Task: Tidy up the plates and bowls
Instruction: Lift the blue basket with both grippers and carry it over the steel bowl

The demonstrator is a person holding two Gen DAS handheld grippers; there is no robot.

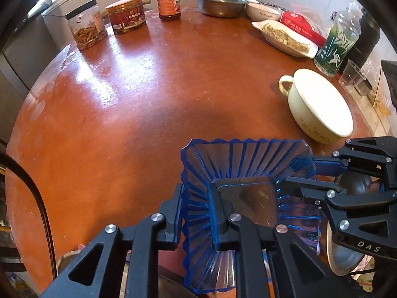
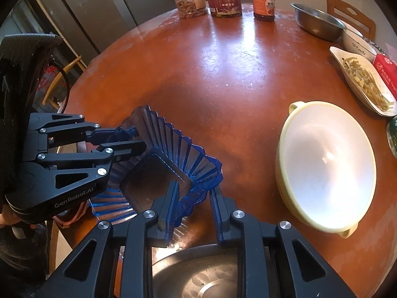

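A blue ribbed square glass dish is held above the near edge of the round brown table. My left gripper is shut on its left rim; it shows from the side in the right wrist view. My right gripper clamps the dish's opposite rim and appears in the left wrist view. A cream bowl with handles sits empty to the right. A steel plate lies below the grippers.
At the back stand a clear jar, a red-labelled jar, a sauce bottle and a steel bowl. Along the right are a white bowl, a white plate of food, a red packet and a green bottle.
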